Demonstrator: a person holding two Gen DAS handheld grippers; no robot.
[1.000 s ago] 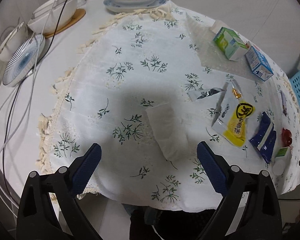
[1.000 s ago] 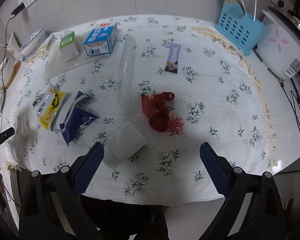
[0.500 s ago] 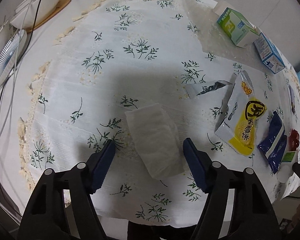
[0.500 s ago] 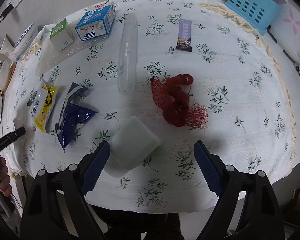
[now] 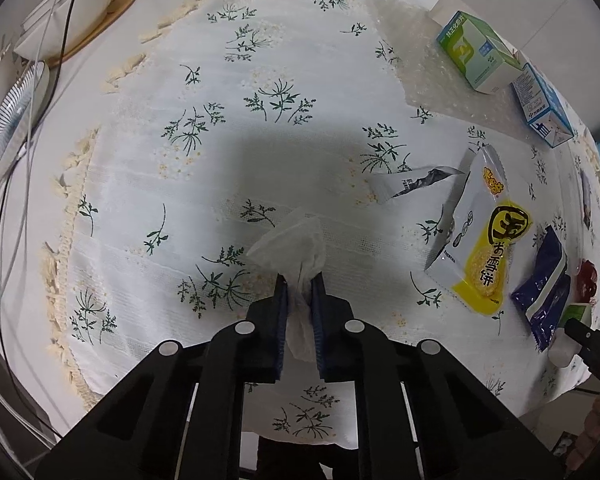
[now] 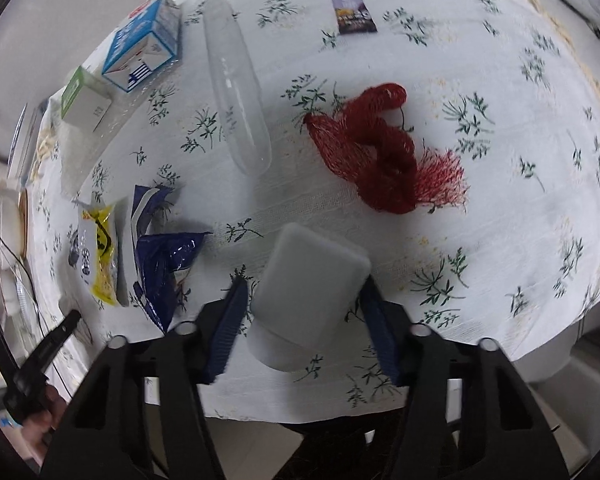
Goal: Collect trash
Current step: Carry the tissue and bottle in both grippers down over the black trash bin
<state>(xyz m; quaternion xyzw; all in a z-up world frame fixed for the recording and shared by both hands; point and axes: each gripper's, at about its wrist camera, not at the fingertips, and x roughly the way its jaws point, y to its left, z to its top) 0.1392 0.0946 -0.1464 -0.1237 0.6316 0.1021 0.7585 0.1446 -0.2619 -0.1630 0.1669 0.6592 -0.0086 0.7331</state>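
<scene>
Your left gripper (image 5: pixel 299 280) is clamped on the white tissue (image 5: pixel 292 242), frame centre. Right gripper (image 6: pixel 302 294) jaws, just closing, straddle the translucent bottle (image 6: pixel 308 292); contact unclear.

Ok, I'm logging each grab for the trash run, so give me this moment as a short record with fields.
surface: round table under a floral cloth
left gripper: jaws just closed, shut on the white tissue
right gripper: jaws have been closing around the white plastic bottle, small gaps show at both pads
nearby trash: red mesh bag, clear bottle, yellow snack packet
</scene>
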